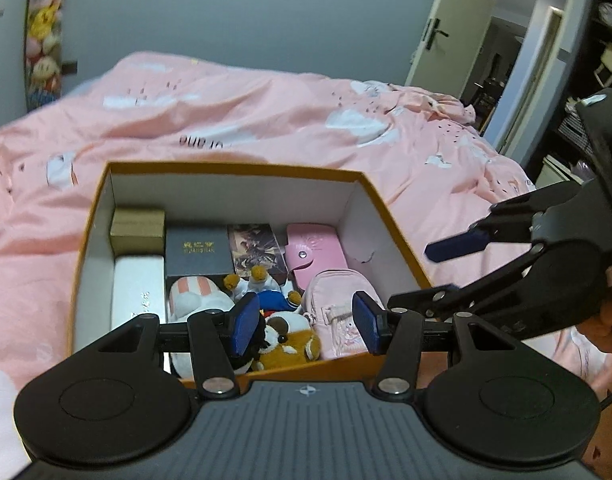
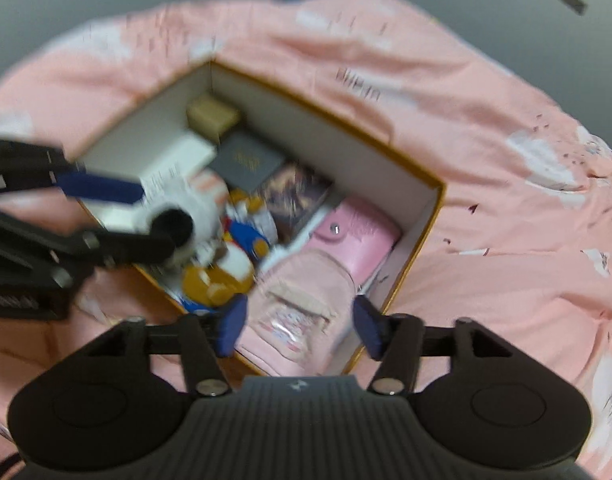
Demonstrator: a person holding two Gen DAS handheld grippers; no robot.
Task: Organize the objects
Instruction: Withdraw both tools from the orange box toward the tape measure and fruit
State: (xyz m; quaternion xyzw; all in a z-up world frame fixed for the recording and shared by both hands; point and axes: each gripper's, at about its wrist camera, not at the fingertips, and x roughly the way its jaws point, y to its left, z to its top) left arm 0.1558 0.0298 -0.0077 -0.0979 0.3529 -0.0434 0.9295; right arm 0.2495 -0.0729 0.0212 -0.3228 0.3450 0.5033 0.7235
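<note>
Both pairs of our fingers stand spread, grasping nothing: our left gripper [image 1: 303,322] and right gripper [image 2: 299,326] hover over the orange box [image 1: 398,236] on the pink bedspread [image 1: 265,120]. Inside we see a pink pouch [image 1: 338,320] at 4 o'clock, a pink wallet [image 1: 316,252] at 2, and a plush toy [image 1: 287,342] at 6.

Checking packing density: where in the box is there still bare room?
Only the floor strip by the right wall of the box, beside the wallet, is bare. Elsewhere the floor is covered, toys heaped at the front. Both claws are open, empty.
</note>
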